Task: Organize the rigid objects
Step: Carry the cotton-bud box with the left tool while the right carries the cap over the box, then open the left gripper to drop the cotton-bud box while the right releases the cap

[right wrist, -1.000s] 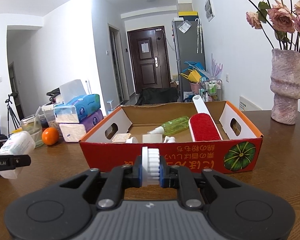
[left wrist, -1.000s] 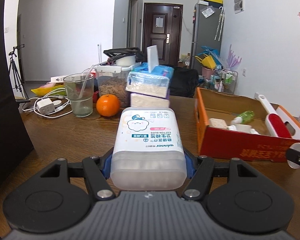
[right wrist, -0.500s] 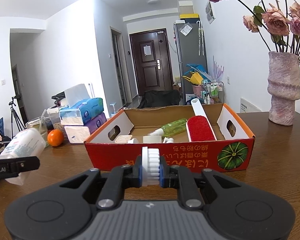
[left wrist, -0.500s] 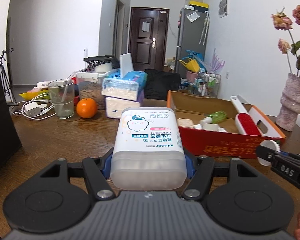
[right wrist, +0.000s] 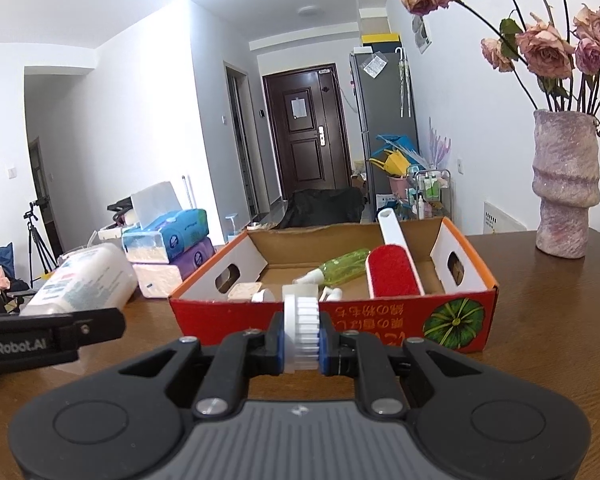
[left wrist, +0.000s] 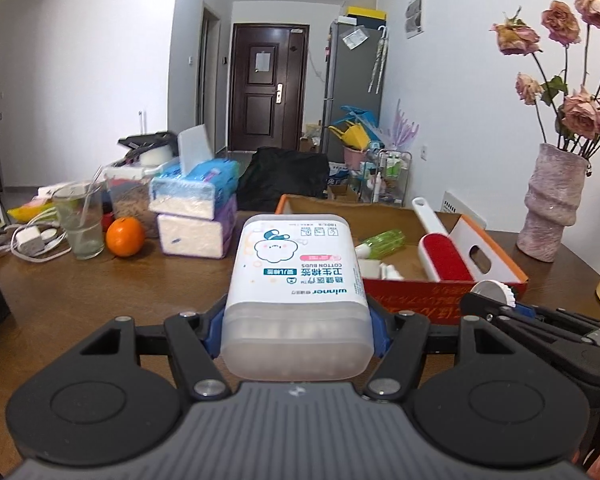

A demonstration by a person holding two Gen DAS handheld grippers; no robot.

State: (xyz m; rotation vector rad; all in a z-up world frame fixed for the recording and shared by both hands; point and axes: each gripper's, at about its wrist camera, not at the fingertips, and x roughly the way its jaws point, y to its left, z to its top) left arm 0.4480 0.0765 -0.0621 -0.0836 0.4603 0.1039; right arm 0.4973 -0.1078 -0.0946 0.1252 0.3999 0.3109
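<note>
1. Frosted plastic fills the left wrist view: the left gripper (left wrist: 298, 328) clamps a smooth, rounded cotton bud box (left wrist: 296, 300) by its flanks, carried above the wooden table (left wrist: 80, 292).
2. Over to the right gripper (right wrist: 301, 344): its jaws are nearly together, pinching a small white ribbed disc (right wrist: 301, 330) edge-on, just short of the cardboard box (right wrist: 340, 312).
3. That cardboard box has a red printed front and thin walls with hand holes. Already inside are a green translucent spray bottle (right wrist: 342, 268), a red-faced lint brush (right wrist: 392, 272) with a white handle, and small white pieces.
4. Risk one: the cotton bud box is slick and held low on its body, so a tilt could let it slide out forwards.
5. Risk two: both grippers sit close together near the box's front wall; they could knock each other.
6. Risk three: the disc is thin and hard, and could flick out of the pinch or roll on landing.
</note>
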